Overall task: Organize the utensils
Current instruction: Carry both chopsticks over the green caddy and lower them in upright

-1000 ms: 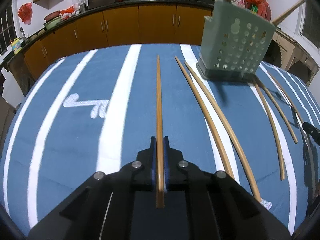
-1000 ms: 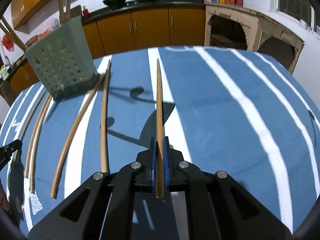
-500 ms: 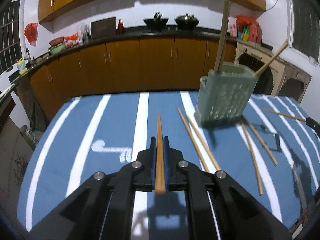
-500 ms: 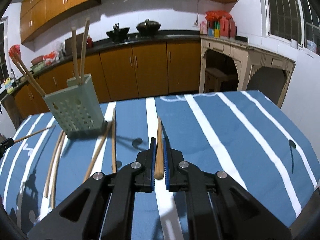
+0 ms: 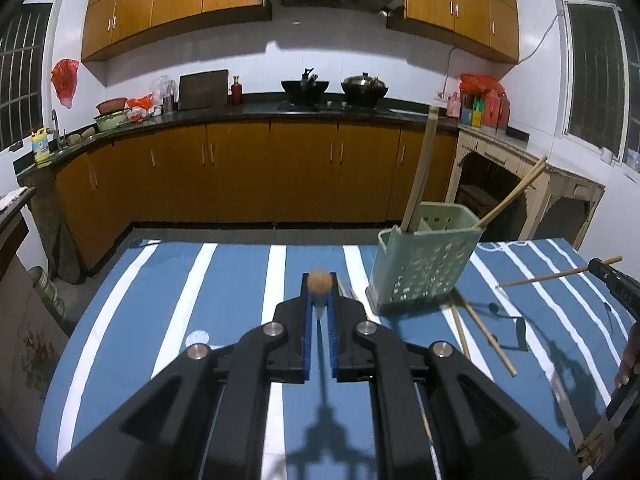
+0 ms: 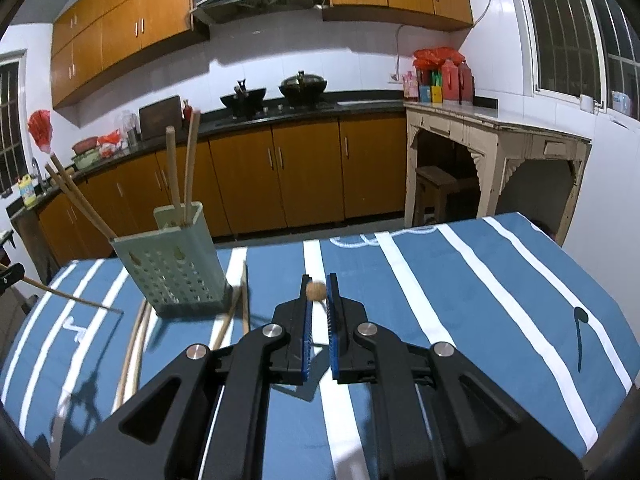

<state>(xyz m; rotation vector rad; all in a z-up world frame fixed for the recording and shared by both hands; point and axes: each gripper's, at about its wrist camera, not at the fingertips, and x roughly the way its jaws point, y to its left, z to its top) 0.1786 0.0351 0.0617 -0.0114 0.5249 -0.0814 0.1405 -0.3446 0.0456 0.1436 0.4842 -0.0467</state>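
chopsticks, long, round, light-brown wood — one clamped in each handheld tool, the others loose or binned. left black two-finger gripper (image 5: 319, 296): blue-lined jaws pinched on a wooden chopstick (image 5: 319, 281), seen end-on as a round brown tip pointing away from the camera, raised above the table. right black two-finger gripper (image 6: 317, 294): jaws likewise pressed on a second wooden chopstick (image 6: 316, 291), also end-on, clear of the cloth; from the left camera this same stick shows as a thin rod (image 5: 560, 276) jutting leftward from the right tool at the frame's right edge, in the air beside the basket. pale green perforated plastic utensil basket (image 5: 424, 268), rectangular, upright on the table: in the right camera (image 6: 176, 268) it holds two sticks (image 6: 180, 168) standing near-vertical in the rear compartment and two more (image 6: 76, 196) leaning out to the left from the front one. loose chopsticks on the cloth — two (image 5: 480, 332) lying crossed just right of the basket in the left view, plus ends of another pair (image 5: 344, 290) showing beside the left jaws; in the right view two (image 6: 134, 344) lie side by side left of the basket and two (image 6: 236, 312) right of it, near its base. table covered in blue cloth with white stripes (image 6: 480, 300). background: orange-brown wooden kitchen cabinets (image 5: 240, 168), dark countertop with two black woks (image 5: 334, 88).
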